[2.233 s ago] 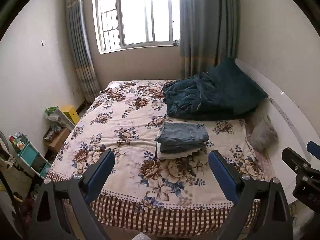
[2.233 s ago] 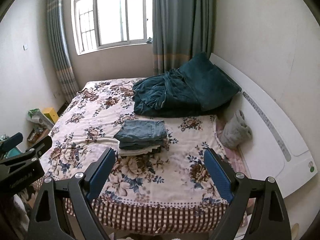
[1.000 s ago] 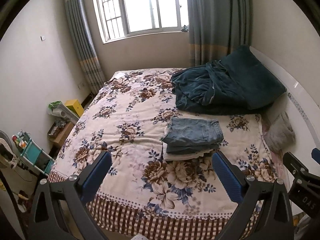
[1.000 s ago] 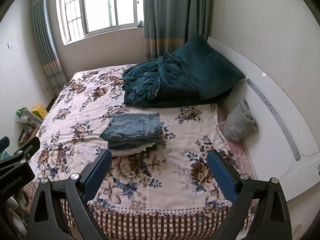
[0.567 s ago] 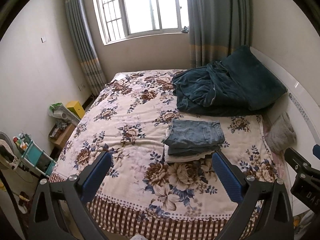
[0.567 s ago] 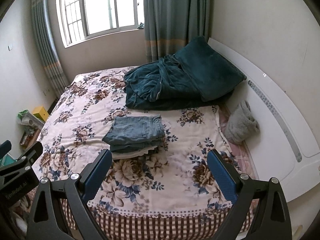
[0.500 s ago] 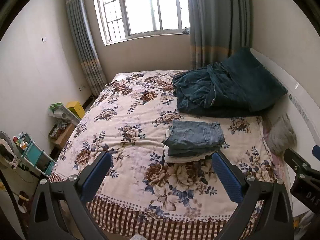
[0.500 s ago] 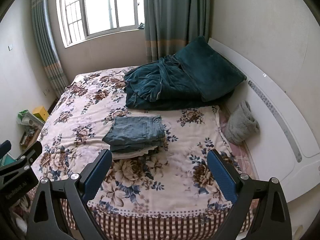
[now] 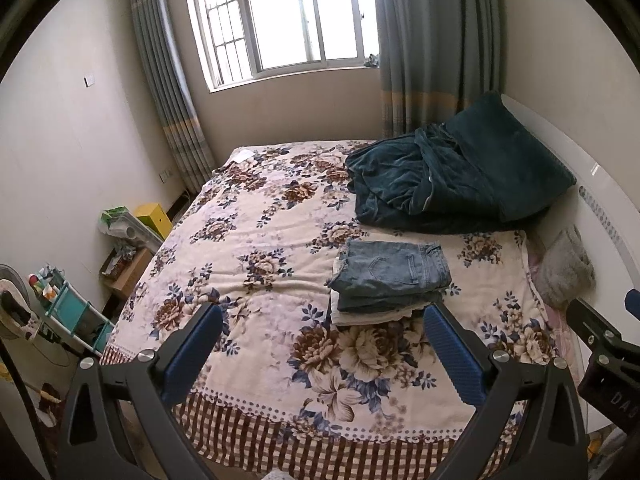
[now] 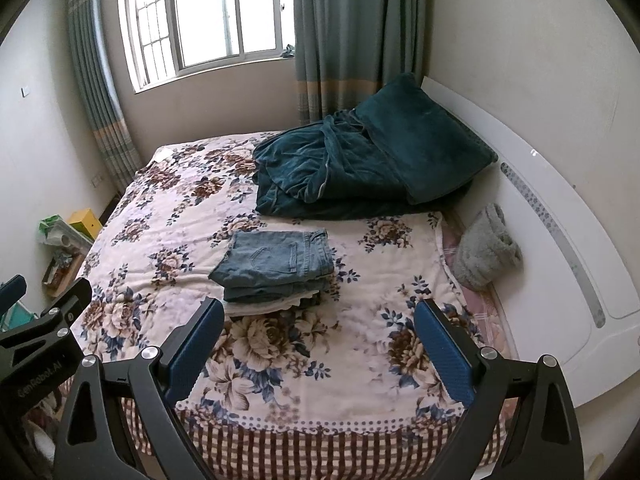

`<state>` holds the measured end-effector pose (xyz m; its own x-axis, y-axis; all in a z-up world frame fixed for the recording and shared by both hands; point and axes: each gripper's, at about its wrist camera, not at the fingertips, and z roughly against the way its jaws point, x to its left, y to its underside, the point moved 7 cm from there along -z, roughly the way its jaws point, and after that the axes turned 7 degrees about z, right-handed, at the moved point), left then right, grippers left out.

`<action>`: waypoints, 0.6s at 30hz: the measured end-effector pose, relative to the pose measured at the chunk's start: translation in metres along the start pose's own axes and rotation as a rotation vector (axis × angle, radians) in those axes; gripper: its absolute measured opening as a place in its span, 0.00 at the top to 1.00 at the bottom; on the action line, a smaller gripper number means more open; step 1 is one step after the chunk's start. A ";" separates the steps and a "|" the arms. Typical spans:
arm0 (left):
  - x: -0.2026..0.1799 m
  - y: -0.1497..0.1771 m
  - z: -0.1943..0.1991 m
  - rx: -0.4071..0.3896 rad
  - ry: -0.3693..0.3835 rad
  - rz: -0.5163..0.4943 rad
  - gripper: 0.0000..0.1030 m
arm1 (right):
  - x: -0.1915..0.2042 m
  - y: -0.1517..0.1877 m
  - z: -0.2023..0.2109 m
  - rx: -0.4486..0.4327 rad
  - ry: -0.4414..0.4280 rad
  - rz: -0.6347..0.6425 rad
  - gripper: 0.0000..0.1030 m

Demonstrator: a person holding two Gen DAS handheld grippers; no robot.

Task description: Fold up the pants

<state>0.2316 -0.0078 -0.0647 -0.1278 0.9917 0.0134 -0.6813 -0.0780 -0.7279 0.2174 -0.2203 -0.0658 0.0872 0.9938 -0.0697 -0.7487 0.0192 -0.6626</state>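
Folded blue denim pants point(image 9: 390, 270) point(image 10: 276, 260) atop clothing stack on floral bedspread point(image 9: 256, 248) point(image 10: 168, 240); left gripper point(image 9: 322, 350) and right gripper point(image 10: 316, 346) spread wide, holding nothing.

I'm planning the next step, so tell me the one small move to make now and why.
Probably bring both claws forward and down toward the folded jeans. The left claw and right claw are open, empty and short of the bed, while the jeans top a neat stack. No unfolded pants show, so this is only a guess.
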 end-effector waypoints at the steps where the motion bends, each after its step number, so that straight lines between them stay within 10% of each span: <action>1: -0.001 0.001 0.002 -0.001 0.000 -0.001 0.00 | 0.000 0.000 0.001 -0.001 0.000 0.002 0.05; 18: -0.004 -0.005 0.010 -0.027 -0.001 -0.011 0.00 | 0.000 0.003 0.002 0.002 -0.025 0.005 0.01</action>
<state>0.2288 -0.0127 -0.0541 -0.1205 0.9925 0.0221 -0.6629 -0.0639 -0.7460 0.2135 -0.2197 -0.0661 0.0668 0.9963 -0.0542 -0.7504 0.0144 -0.6608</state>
